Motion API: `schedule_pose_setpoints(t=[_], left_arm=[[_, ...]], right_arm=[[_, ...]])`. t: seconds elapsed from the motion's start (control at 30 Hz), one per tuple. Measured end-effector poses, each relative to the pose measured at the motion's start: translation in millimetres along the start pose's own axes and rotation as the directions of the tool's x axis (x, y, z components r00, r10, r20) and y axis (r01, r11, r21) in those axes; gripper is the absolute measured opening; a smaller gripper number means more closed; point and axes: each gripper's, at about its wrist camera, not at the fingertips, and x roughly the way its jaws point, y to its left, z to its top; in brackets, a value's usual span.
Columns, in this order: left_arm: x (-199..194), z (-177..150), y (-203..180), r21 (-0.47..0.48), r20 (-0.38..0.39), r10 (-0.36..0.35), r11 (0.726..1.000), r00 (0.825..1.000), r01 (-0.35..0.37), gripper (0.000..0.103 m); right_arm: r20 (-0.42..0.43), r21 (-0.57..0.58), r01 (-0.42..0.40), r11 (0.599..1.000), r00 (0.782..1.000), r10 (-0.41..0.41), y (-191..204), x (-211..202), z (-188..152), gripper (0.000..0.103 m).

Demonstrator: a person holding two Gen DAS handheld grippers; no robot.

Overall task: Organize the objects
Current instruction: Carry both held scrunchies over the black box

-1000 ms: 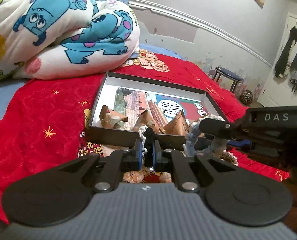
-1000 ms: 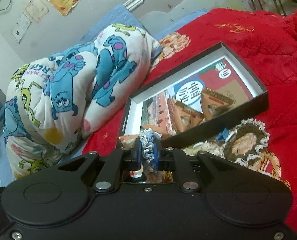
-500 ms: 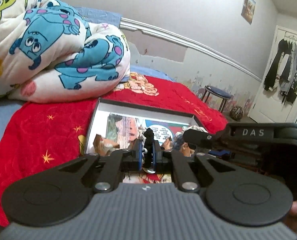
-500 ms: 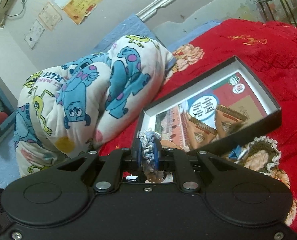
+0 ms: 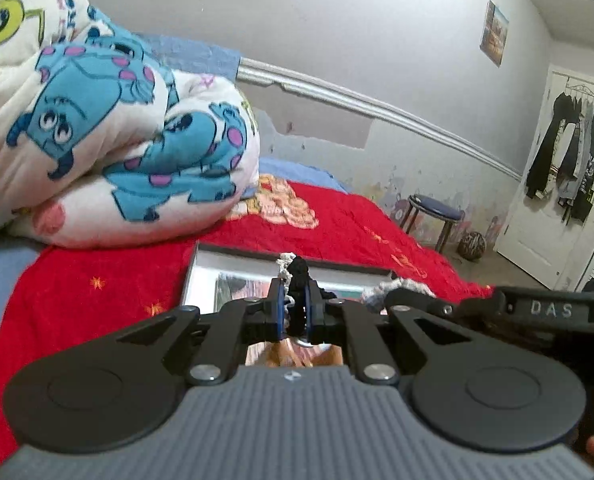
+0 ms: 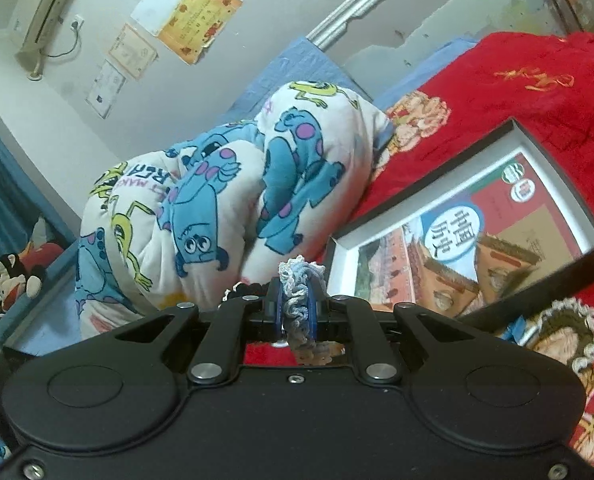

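Note:
My left gripper [image 5: 296, 312] is shut on a black crocheted piece with a white edge [image 5: 297, 276], held above the near edge of the open black box [image 5: 201, 276]. My right gripper [image 6: 297, 312] is shut on a blue and white crocheted piece [image 6: 299, 300], held left of the same box [image 6: 553, 276]. The box holds a printed book cover and brown packets [image 6: 453, 284]. A brown crocheted piece with a white edge [image 6: 565, 332] lies on the red blanket in front of the box. The right gripper shows at the right of the left wrist view [image 5: 397, 296].
A rolled cartoon quilt [image 5: 97, 140] lies behind the box on the red blanket [image 5: 77, 292]; it also shows in the right wrist view [image 6: 225, 208]. A blue stool [image 5: 437, 212] and a ball stand beyond the bed. Plush toys [image 6: 13, 276] sit far left.
Both grippers have lifted with their crocheted pieces. The box and blanket have dropped lower in both views, and more wall shows.

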Motion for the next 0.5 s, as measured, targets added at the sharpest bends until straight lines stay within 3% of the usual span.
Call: schedule_pose_setpoints(t=[0.3,0.5], left_arm=[[10.6,12.2,3.4,0.001,0.027,-0.01,1.0,1.0,0.01,0.013],[18.9,27.3,9.8,-0.003,0.063,0.0,1.0,0.998,0.0,0.013]], right_arm=[[0.008,0.017,-0.081,0.997,0.997,0.081,-6.3,17.2,14.7,0.013],[0.032,0.003,-0.062,0.998,0.998,0.062,-9.1,26.3,28.8,0.013]])
